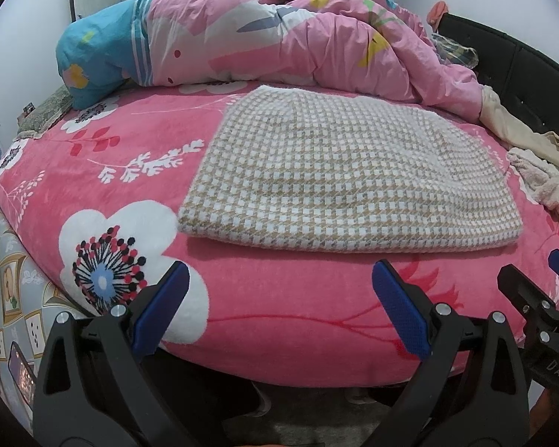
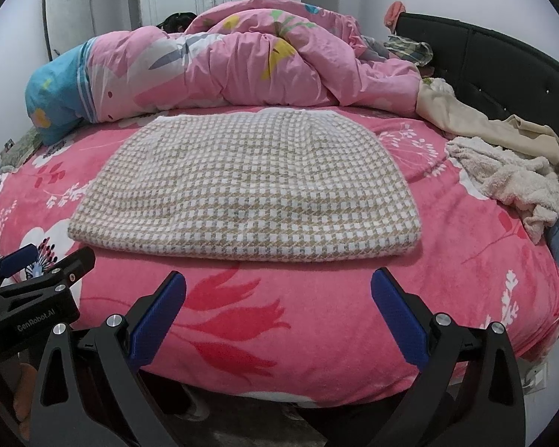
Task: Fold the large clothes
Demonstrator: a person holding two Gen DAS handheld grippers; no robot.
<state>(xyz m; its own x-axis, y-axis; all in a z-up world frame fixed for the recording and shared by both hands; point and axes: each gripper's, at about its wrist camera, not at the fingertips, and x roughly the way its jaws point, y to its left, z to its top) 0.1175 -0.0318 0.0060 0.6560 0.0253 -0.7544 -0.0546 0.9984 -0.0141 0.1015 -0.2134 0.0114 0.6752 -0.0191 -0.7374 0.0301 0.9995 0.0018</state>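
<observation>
Neatly folded — checked beige-white garment

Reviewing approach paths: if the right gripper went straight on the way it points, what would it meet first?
Probably the near folded edge of the checked garment, though the right gripper, open and empty, may brush the pink bedspread first; depth is unclear.

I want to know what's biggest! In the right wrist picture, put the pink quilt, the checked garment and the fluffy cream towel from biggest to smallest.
1. Pink quilt, though it lies farther back.
2. Checked garment, close behind; nearer the camera, so this order is unsure.
3. Fluffy cream towel, clearly smallest.
</observation>
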